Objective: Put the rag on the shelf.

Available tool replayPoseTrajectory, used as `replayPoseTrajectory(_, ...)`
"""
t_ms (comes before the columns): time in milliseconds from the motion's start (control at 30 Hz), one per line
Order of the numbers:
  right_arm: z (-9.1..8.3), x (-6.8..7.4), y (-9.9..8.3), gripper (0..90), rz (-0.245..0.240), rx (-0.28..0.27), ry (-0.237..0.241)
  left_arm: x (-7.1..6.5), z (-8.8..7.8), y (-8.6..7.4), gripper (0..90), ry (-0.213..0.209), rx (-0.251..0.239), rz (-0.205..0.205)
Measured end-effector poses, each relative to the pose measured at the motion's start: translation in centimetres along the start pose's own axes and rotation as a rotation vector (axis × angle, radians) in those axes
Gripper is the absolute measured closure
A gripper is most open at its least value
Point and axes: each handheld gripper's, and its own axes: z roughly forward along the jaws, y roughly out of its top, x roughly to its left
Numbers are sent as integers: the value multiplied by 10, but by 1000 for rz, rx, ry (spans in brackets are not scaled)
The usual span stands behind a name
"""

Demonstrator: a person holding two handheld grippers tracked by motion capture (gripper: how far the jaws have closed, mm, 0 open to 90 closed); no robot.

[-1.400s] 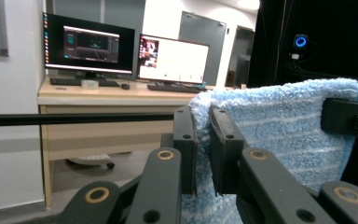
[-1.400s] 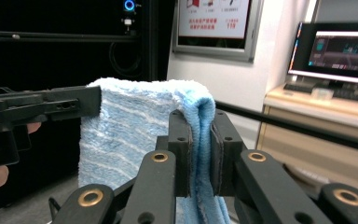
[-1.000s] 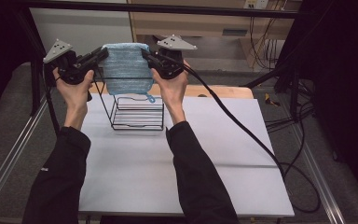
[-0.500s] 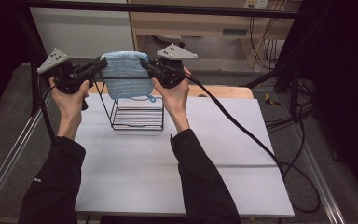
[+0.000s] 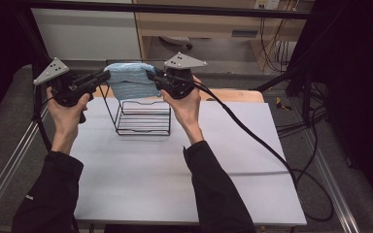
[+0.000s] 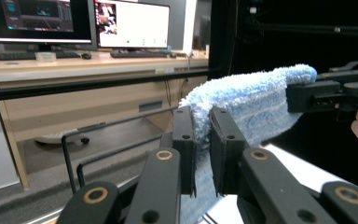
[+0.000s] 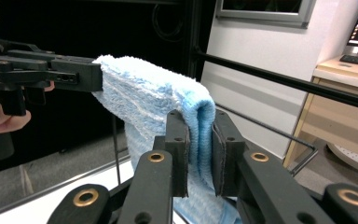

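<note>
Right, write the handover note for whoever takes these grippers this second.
Left gripper: shut on one end of the blue towel.
Right gripper: shut on the other end.
Towel: folded, stretched between both grippers, held in the air over the top of the black wire rack at the far side of the white table.
Done: towel picked up and brought above the rack.
Left: probably lower it over the rack's top bar, then open both grippers.

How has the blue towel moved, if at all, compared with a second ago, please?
Yes. The blue towel, pinched by the left gripper and right gripper, has shifted away over the wire rack, toward its far rail.
</note>
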Motion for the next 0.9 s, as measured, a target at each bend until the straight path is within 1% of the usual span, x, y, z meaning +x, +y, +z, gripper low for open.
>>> replayPoseTrajectory(100,-1,2,-2,795,-9,15,8,-2,-3,-3,811,-5,19,-2)
replayPoseTrajectory(133,-2,3,-3,794,-20,20,8,-3,-4,-4,810,-6,26,-2)
replayPoseTrajectory(267,-2,5,-5,793,-40,33,18,-5,-7,-4,800,-2,58,-4)
replayPoseTrajectory(333,-2,5,-6,794,-40,35,26,-6,-8,-3,790,4,69,-5)
replayPoseTrajectory(433,-3,5,-9,797,-38,39,37,-7,-9,3,782,14,91,-2)
replayPoseTrajectory(467,-3,4,-9,798,-38,40,40,-8,-9,6,780,21,102,0)
replayPoseTrajectory(533,-4,4,-10,799,-46,44,47,-9,-9,13,774,30,106,-4)
replayPoseTrajectory(667,-4,4,-13,800,-59,52,56,-8,-7,28,776,35,95,-43)
replayPoseTrajectory(733,-5,4,-13,799,-64,53,61,-8,-4,34,792,39,95,-54)
replayPoseTrajectory(833,-5,5,-15,797,-77,59,65,-8,3,38,821,46,125,-64)
replayPoseTrajectory(867,-5,5,-15,796,-82,60,66,-8,3,38,831,46,125,-64)
replayPoseTrajectory(900,-5,6,-16,794,-84,61,68,-7,7,38,843,39,154,-76)
